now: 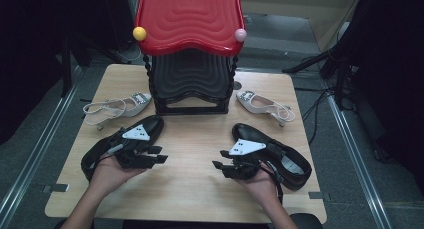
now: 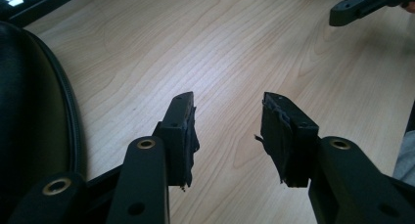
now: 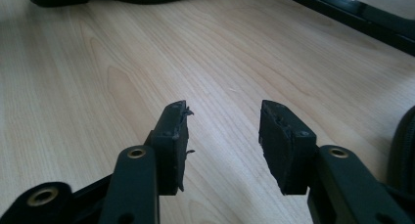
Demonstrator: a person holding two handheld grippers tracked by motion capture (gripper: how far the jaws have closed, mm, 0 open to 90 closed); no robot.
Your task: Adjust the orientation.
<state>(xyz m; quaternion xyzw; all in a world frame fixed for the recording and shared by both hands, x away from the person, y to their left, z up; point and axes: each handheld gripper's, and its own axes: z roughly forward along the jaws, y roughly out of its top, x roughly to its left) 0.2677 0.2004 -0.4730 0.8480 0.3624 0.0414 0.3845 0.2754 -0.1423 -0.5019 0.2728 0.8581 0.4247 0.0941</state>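
Black shoes flank both grippers on the wooden table (image 1: 190, 189): left black shoe (image 1: 102, 151) just behind the left gripper (image 1: 159, 154), right black shoe (image 1: 290, 161) beside the right gripper (image 1: 219, 159). Both grippers' jaws stand apart, holding nothing, facing inward over bare wood.

Left black shoe (image 1: 100, 151) – half hidden under the left tool (image 1: 161, 154)
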